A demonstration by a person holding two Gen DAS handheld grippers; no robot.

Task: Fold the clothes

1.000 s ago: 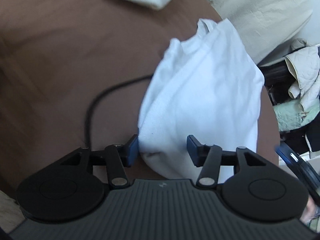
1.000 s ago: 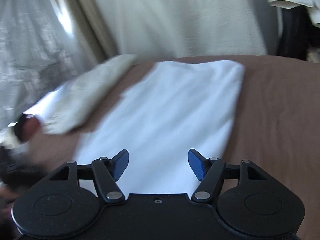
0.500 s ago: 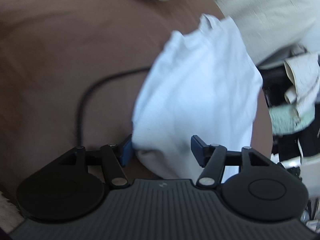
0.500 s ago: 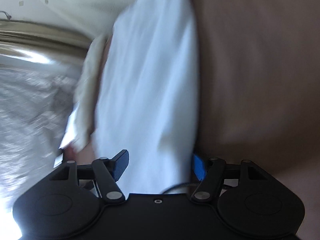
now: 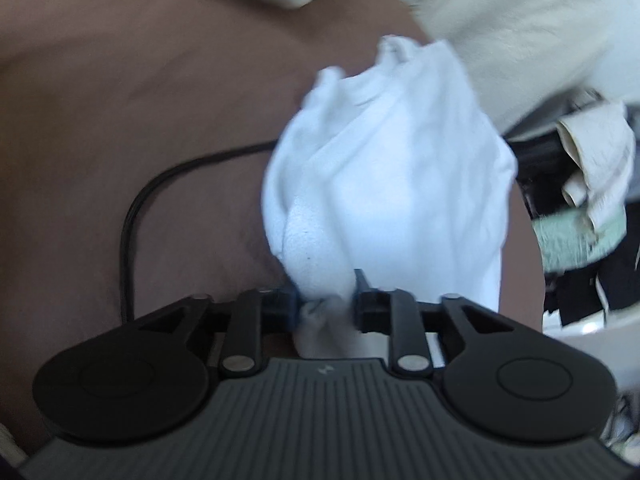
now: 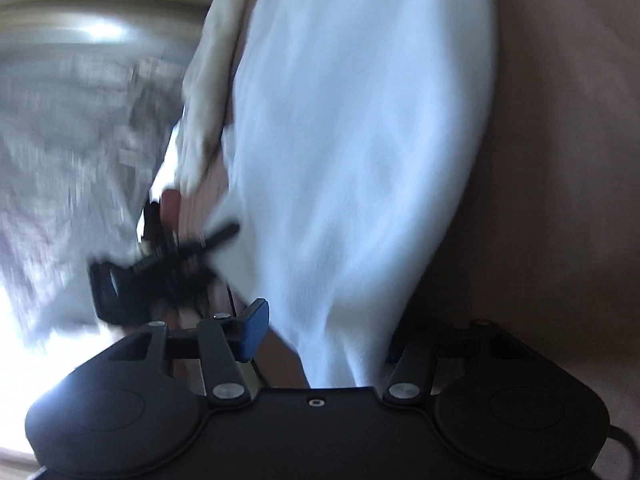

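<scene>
A white garment (image 5: 400,168) lies on a brown bedsheet (image 5: 120,100). My left gripper (image 5: 325,300) is shut on the garment's near bunched corner, and the cloth rises in folds from it. In the right wrist view the same white garment (image 6: 360,140) runs up the frame. My right gripper (image 6: 324,332) is open, with the garment's near edge lying between its jaws. Its right finger is mostly hidden behind the cloth. The left gripper also shows in the right wrist view (image 6: 168,264), blurred, at the garment's left edge.
A black cable (image 5: 136,208) loops on the sheet left of the garment. Cream bedding (image 5: 500,20) lies beyond it. A pile of clothes (image 5: 592,184) sits off the bed's right edge. A cream cloth (image 6: 204,92) lies left of the garment.
My left gripper has closed on the garment's corner and the cloth has bunched up. My right gripper has swung round to the garment's end and stays open.
</scene>
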